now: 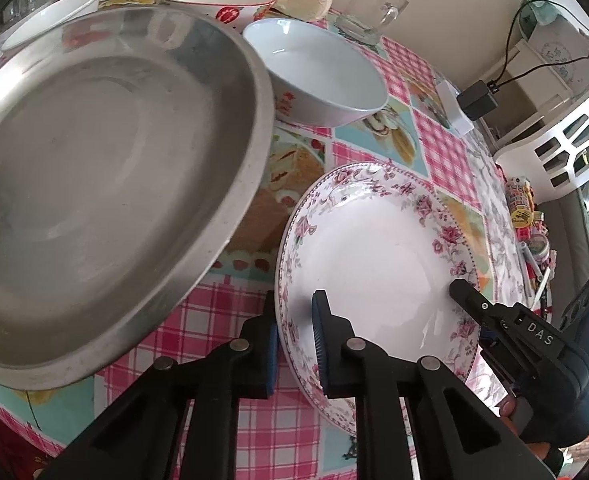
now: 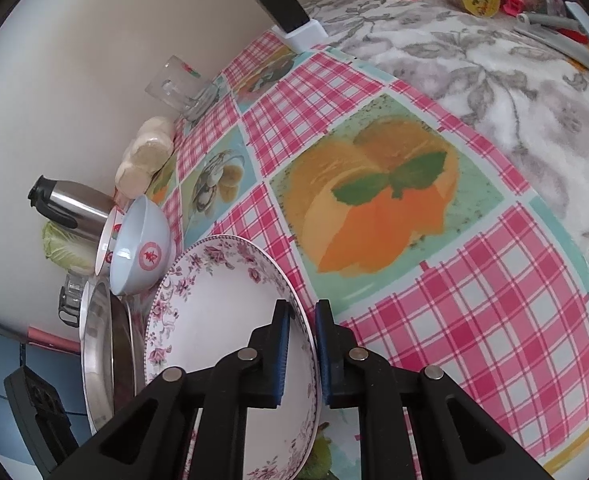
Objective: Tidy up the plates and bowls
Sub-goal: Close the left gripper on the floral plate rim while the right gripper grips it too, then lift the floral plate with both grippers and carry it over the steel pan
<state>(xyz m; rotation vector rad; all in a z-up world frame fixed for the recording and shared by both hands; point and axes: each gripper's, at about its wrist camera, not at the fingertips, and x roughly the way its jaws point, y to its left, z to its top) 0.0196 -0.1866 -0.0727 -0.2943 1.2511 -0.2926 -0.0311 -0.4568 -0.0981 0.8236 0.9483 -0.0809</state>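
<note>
left gripper [image 1: 296, 344] | blk arms, blue pads, silver rivets, "das" mark

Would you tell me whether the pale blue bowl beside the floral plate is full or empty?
Empty: the pale blue bowl shows only its bare glazed inside.

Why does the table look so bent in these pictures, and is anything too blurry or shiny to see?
Left wrist view: the fisheye lens curves the table edge; the metal pan looks soft up close, and the flowered plate shows mild glare. Right wrist view: the checks bulge like a dome, yet the plate stays sharp.
</note>
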